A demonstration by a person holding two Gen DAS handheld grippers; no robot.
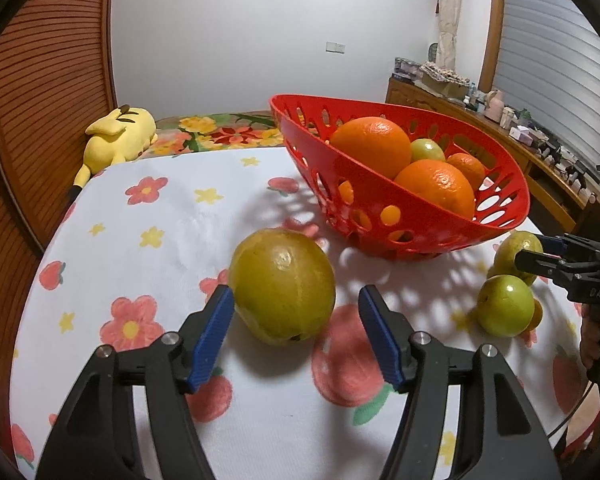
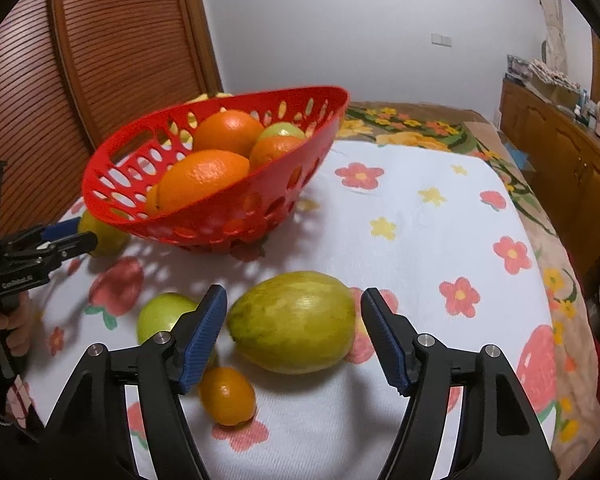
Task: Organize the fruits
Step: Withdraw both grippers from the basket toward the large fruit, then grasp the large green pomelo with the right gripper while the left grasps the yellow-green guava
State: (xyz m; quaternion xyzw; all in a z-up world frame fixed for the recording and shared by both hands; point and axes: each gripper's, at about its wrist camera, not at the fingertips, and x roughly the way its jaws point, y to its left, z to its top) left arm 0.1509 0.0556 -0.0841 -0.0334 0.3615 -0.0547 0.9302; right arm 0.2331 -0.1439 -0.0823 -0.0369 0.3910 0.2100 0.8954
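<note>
So both grippers are lined up on fruit at once. The left gripper [image 1: 296,320] has its blue ribbed pads spread apart around a big yellow-green round fruit [image 1: 282,286] lying on the white flower-print cloth [image 1: 172,216]; the left pad looks right up against the skin, the other stands clear, so nothing is clamped yet. The right gripper [image 2: 294,330] is also open, straddling an oval yellow-green mottled fruit [image 2: 294,322] with gaps on both sides.

The red perforated plastic basket [image 2: 112,168] sits just behind, already holding several oranges [image 2: 204,176] and a green one, and it looks tilted.

What I'd worry about: these fruits are round and smooth, so an off-centre squeeze could squirt one out and send it rolling over the cloth, maybe off the edge. On the right side a small green round fruit [image 2: 164,316] and a little orange kumquat-like fruit [image 2: 227,396] sit just beside the left pad, so closing could knock them away. And dropping heavy fruit into that leaning basket might tip it.
</note>
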